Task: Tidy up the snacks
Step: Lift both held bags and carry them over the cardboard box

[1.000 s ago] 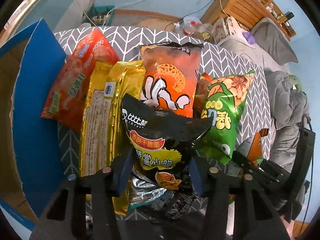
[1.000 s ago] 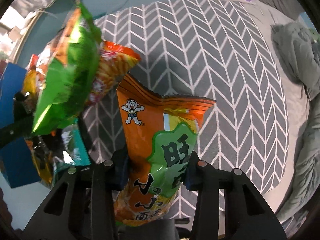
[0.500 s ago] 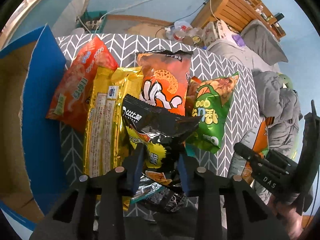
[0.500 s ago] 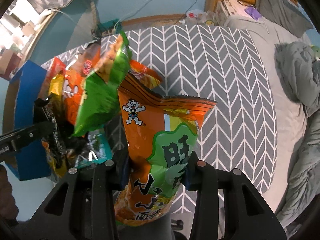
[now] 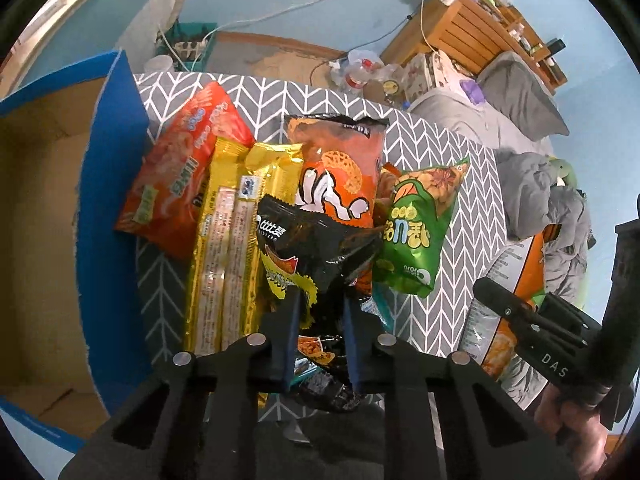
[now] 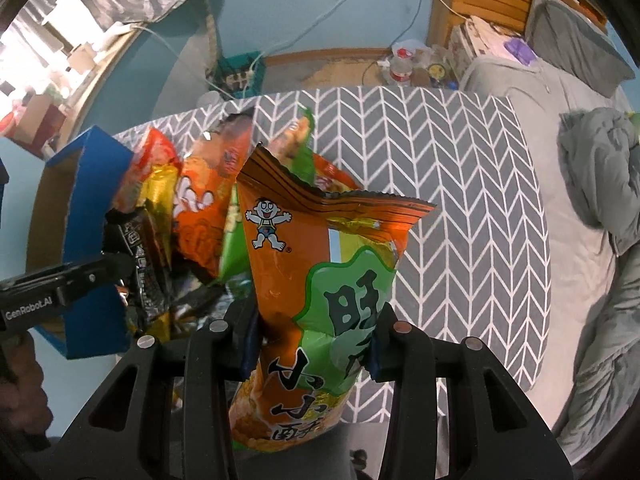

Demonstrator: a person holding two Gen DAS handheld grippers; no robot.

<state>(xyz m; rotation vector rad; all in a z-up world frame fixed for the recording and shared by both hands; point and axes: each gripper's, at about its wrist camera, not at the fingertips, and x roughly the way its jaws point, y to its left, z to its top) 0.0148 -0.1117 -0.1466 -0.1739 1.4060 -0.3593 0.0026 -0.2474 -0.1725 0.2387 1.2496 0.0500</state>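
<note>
Two grippers: each one grasps a snack bag.
Left gripper (image 5: 320,312): clenched on the black snack bag (image 5: 312,240), whose long axis runs up and away from the fingers.
Right gripper (image 6: 310,340): clamped on the orange-and-green bag (image 6: 320,292), held upright above the worktop (image 6: 460,220).
Key relation: the blue cardboard box (image 5: 108,200) lies to the left of both grippers; the left gripper is nearer, just beside its wall.
Box contents: what shows of the inside looks bare.
Snack pile: red bag (image 5: 180,184), gold packs (image 5: 228,248), orange puffs bag (image 5: 340,176) and green bag (image 5: 416,232) overlap on the worktop beside the box.
</note>
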